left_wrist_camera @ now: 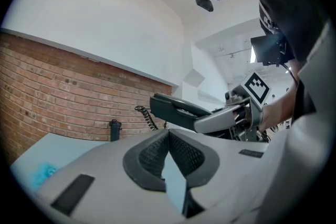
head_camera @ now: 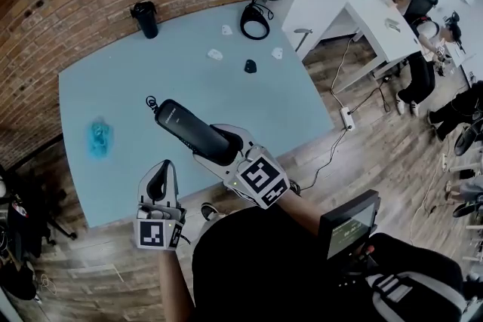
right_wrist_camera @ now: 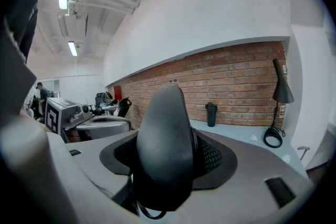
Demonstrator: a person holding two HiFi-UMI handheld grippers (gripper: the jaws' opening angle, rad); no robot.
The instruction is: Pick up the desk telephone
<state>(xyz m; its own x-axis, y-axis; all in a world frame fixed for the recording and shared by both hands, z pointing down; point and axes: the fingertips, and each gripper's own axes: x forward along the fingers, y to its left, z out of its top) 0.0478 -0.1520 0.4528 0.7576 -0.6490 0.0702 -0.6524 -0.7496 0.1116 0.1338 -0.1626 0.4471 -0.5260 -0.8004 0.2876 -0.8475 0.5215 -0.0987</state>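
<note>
The desk telephone (head_camera: 192,133) is a black handset with a coiled cord at its far end, held in the air over the front part of the light blue table (head_camera: 113,87). My right gripper (head_camera: 217,148) is shut on its near end; in the right gripper view the telephone (right_wrist_camera: 164,149) fills the gap between the pads. My left gripper (head_camera: 160,179) hangs beside it at the table's front edge, pads together and holding nothing. From the left gripper (left_wrist_camera: 168,138) I see the telephone (left_wrist_camera: 173,107) and the right gripper (left_wrist_camera: 223,117) to the right.
A black bottle (head_camera: 145,19) stands at the table's far side by the brick wall. A black desk lamp (head_camera: 256,11) stands at the far right corner. Small white pieces (head_camera: 216,54), a small black thing (head_camera: 250,65) and a blue thing (head_camera: 99,138) lie on the table.
</note>
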